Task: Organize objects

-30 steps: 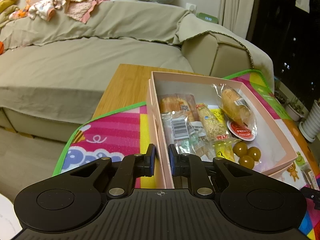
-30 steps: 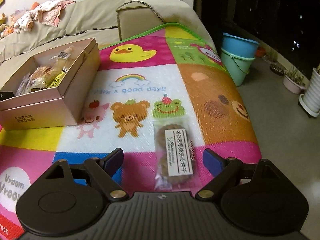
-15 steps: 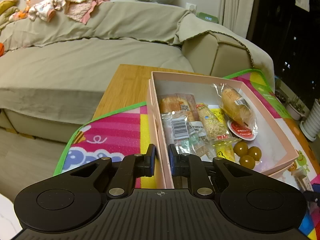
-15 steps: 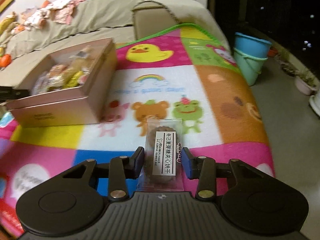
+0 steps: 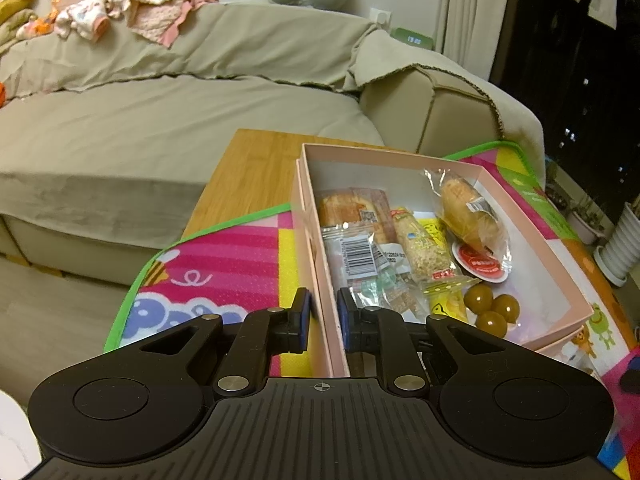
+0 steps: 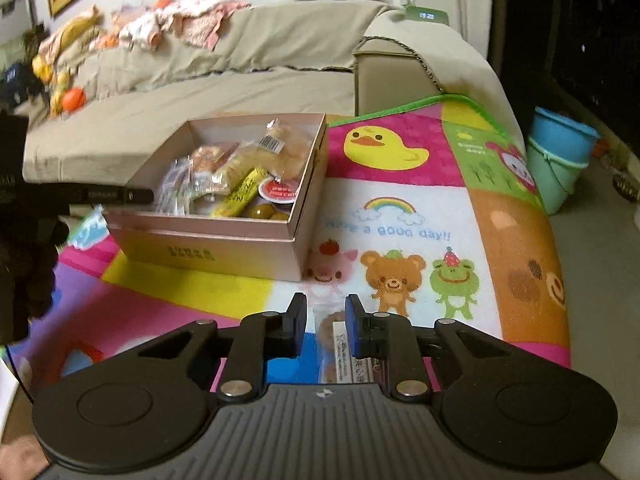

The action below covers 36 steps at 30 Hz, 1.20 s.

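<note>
Left wrist: my left gripper is clenched on the pink box near wall, steadying it for loading; right wrist: my right gripper, jaws just closed, grasps the biscuit packet between its pads, box ahead-left.

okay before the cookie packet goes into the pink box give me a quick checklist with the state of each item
1. Right gripper shut on the clear wrapped cookie packet: ok.
2. Packet clear of the colourful cartoon mat: cannot tell.
3. Left gripper clamped on the near wall of the open pink cardboard box: ok.
4. Free floor space in the box, at its far end: ok.
5. Path from packet to box unobstructed: ok.
</note>
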Available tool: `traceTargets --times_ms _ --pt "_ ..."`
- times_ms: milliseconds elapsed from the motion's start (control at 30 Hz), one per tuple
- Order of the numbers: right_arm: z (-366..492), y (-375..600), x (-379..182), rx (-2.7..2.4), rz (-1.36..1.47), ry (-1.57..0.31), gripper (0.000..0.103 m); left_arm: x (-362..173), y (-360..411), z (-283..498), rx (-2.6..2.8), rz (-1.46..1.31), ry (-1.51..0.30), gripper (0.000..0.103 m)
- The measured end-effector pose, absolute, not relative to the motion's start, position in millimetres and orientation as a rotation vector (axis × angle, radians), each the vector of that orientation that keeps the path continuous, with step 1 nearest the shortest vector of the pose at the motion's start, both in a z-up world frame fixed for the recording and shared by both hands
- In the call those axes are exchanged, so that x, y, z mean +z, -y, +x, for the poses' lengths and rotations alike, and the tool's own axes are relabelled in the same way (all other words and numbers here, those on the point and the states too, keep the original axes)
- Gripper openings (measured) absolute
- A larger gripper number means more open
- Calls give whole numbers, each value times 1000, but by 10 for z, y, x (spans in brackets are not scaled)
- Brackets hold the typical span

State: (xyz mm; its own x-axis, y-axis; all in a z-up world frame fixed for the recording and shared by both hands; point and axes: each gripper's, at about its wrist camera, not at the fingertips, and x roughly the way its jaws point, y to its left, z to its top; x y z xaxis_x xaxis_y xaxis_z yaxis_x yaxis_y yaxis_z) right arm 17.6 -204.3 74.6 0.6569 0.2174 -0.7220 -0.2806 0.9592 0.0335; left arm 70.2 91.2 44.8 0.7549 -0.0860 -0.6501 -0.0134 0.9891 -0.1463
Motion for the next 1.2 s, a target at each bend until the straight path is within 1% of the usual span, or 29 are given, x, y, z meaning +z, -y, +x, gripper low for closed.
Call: traceTargets --times_ms 100,167,200,233,300,400,533,667,800,967,1000,1100,1200 --pt "175 2015 632 276 -101 -845 22 448 -913 709 -43 -147 -715 17" --pt "177 2025 544 255 -116 -860 29 448 -915 709 -43 -147 -715 17" --pt "176 2032 510 243 -126 -861 40 448 -915 709 -43 -147 -715 17" --pt "174 2039 484 235 -131 -863 55 449 -915 711 -43 -147 -716 17" --pt "179 2068 441 234 -132 -866 62 448 -914 709 -41 -146 -715 17" --pt "202 2092 365 230 -132 -886 62 447 -916 714 -39 -143 -716 17" --pt "190 2110 269 274 -55 -937 63 445 -911 725 -37 -137 -720 17" --pt "148 2086 304 360 8 -929 63 439 -893 728 -32 -129 -722 17" --pt "214 2077 266 270 -42 -907 64 435 -891 730 -30 -127 -722 17" --pt "277 1992 229 266 -50 -885 63 435 -885 730 -30 -120 -723 17" --pt "262 1930 221 274 -78 -878 59 435 -884 730 -29 -121 -723 17" --pt "184 1767 219 303 -162 -849 39 436 -885 730 -29 -121 -722 17" --pt "170 1759 280 365 -133 -879 36 435 -885 729 -30 -121 -722 17"
